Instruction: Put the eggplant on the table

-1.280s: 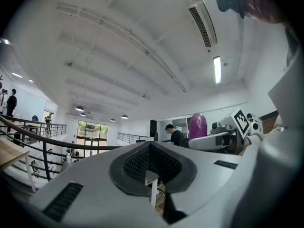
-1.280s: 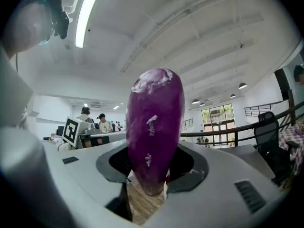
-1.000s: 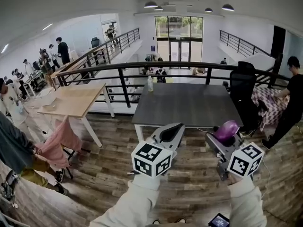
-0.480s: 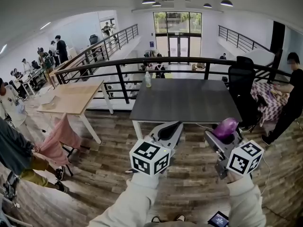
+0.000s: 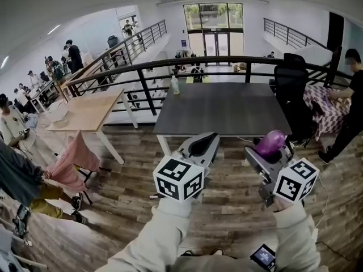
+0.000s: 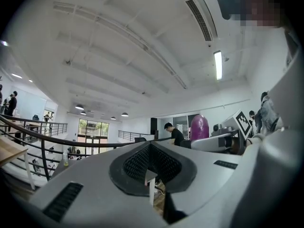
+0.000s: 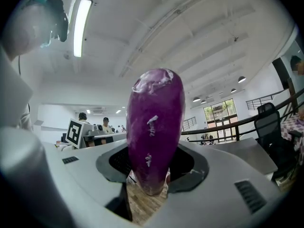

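A purple eggplant (image 5: 270, 142) stands upright between the jaws of my right gripper (image 5: 266, 153), which is shut on it. In the right gripper view the eggplant (image 7: 154, 132) fills the middle, its lower end pinched between the dark pads of the gripper (image 7: 152, 177). The gripper hangs over the wooden floor, just short of the near edge of the grey table (image 5: 227, 112). My left gripper (image 5: 202, 147) is beside it on the left, jaws together with nothing in them. The left gripper view shows the eggplant (image 6: 199, 127) off to the right.
A clear bottle (image 5: 176, 85) stands at the grey table's far left corner. A black office chair (image 5: 289, 95) is at its right side, and a person (image 5: 351, 106) beyond that. A black railing (image 5: 170, 67) runs behind. A wooden table (image 5: 88, 112) and people stand at left.
Both grippers have drifted a little forward toward the grey table. The eggplant stays held in the right gripper, and the left jaws stay together.
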A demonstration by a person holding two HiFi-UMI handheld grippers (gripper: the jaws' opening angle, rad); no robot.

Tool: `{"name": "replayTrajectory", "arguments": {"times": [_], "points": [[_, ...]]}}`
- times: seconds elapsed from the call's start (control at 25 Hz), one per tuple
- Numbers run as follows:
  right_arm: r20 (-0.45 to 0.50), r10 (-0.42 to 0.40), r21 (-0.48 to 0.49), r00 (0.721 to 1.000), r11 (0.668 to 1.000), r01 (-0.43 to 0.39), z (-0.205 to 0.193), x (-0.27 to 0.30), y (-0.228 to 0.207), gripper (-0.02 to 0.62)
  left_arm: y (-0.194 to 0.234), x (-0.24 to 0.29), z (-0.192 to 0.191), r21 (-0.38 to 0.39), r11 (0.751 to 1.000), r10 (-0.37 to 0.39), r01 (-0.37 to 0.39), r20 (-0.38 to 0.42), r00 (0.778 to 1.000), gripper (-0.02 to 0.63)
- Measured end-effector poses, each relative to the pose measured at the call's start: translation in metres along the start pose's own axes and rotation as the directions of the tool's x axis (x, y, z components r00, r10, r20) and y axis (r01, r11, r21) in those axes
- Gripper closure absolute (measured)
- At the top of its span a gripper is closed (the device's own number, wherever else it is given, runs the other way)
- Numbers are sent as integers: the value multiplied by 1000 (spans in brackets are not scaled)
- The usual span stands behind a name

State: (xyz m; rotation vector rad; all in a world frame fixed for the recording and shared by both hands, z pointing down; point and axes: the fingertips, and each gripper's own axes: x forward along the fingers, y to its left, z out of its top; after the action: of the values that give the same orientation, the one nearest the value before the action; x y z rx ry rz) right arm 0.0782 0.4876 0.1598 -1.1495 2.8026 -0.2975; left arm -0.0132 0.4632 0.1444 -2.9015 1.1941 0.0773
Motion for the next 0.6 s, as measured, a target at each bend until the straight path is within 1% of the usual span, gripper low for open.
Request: {"name": "replayTrajectory", "arguments": {"times": [0.16, 0.36, 0.6], "points": [[3, 4, 32, 1000, 999, -4, -6, -9, -22, 407, -6, 12, -13, -4, 1000, 9, -9, -25, 1000, 606], [12, 23, 41, 1000, 999, -24, -5, -3, -36, 407, 3, 23, -10, 11, 1000, 17, -17, -30, 999, 606], [-1, -3, 33, 1000, 999, 3, -5, 9, -66, 407, 18, 58, -15, 13, 1000, -13, 14, -23, 1000, 606]]}}
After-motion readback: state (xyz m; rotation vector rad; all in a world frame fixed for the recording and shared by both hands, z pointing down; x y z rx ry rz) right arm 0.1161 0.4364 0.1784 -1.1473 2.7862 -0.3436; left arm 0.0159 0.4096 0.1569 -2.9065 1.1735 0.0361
